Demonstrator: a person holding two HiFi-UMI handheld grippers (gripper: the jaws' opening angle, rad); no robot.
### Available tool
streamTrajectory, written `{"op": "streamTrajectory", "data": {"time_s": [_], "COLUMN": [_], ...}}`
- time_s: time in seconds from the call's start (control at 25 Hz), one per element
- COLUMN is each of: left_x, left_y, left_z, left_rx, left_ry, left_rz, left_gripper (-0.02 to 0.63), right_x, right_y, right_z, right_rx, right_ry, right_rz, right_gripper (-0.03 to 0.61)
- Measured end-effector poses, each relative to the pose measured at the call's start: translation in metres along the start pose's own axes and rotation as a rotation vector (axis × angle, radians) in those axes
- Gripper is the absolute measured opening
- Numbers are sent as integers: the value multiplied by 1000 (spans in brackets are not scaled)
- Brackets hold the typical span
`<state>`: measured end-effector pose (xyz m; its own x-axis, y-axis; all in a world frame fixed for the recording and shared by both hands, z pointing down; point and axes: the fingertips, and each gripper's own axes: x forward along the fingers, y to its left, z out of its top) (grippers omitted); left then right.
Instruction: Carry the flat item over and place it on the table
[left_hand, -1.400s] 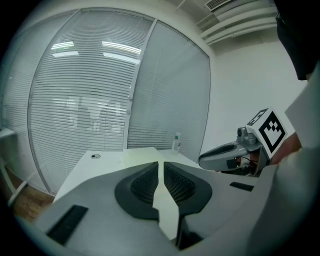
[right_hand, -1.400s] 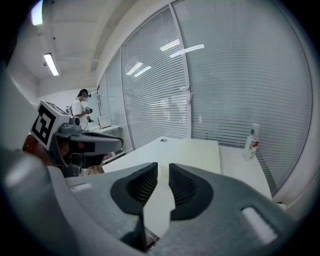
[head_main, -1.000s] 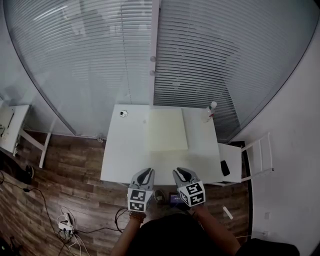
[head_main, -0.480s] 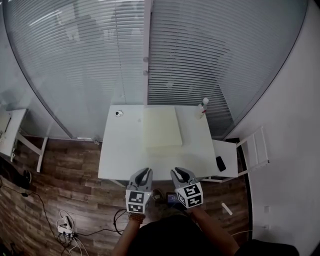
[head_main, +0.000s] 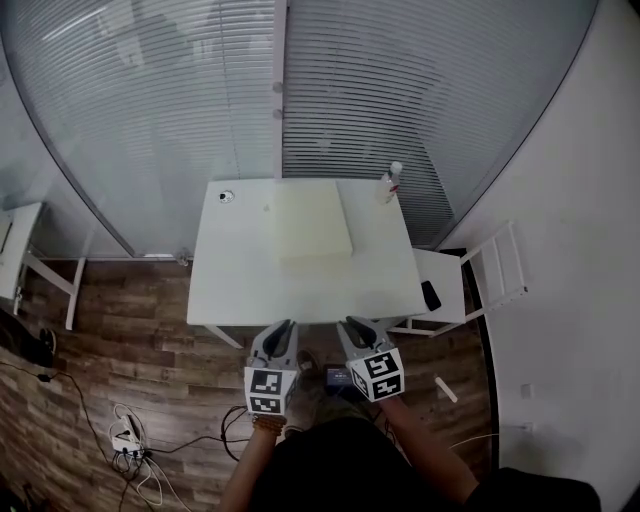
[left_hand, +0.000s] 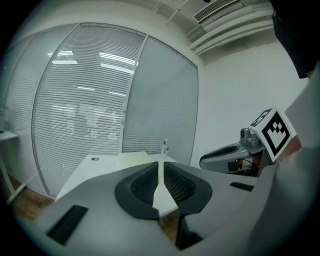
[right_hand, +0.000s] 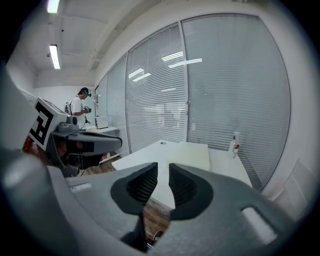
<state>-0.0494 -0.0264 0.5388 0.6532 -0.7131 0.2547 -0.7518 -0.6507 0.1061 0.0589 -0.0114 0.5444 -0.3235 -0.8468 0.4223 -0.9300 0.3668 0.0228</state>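
Note:
The flat item is a pale yellow board (head_main: 310, 222) lying flat on the white table (head_main: 240, 270), toward its far middle. It also shows as a board (left_hand: 131, 158) in the left gripper view and as a board (right_hand: 192, 154) in the right gripper view. My left gripper (head_main: 281, 328) and right gripper (head_main: 352, 326) hover side by side just off the table's near edge, well short of the board. The left gripper (left_hand: 160, 165) is shut and empty. The right gripper (right_hand: 163, 167) is also shut, with a thin slit and nothing between its jaws.
A small bottle (head_main: 392, 180) stands at the table's far right corner and a small round object (head_main: 226, 196) at the far left. A white chair (head_main: 470, 290) with a black phone (head_main: 430, 296) is at the right. Cables (head_main: 130, 440) lie on the wooden floor. A person (right_hand: 80, 107) stands far off.
The table has slid up and left in the head view and looks slightly smaller. The grippers keep their side-by-side pose and now sit at its near edge instead of over it.

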Motion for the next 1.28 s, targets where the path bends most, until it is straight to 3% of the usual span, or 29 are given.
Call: {"op": "streamTrajectory", "data": {"time_s": [0.52, 0.92, 1.28], "left_x": [-57, -86, -106], "left_y": [-24, -45, -53], "left_z": [-19, -3, 10], "left_rx": [42, 141, 180], "left_ry": [1, -44, -84], "left_rz": [-6, -12, 1], "left_gripper": [40, 40, 40], "right_x": [-34, -59, -77], "right_y": [48, 67, 88], "right_z": [-25, -23, -22], "right_rx": [-6, -51, -109], "right_ry": [-9, -42, -78], "right_rz": [15, 11, 13], "right_gripper": [66, 66, 66]}}
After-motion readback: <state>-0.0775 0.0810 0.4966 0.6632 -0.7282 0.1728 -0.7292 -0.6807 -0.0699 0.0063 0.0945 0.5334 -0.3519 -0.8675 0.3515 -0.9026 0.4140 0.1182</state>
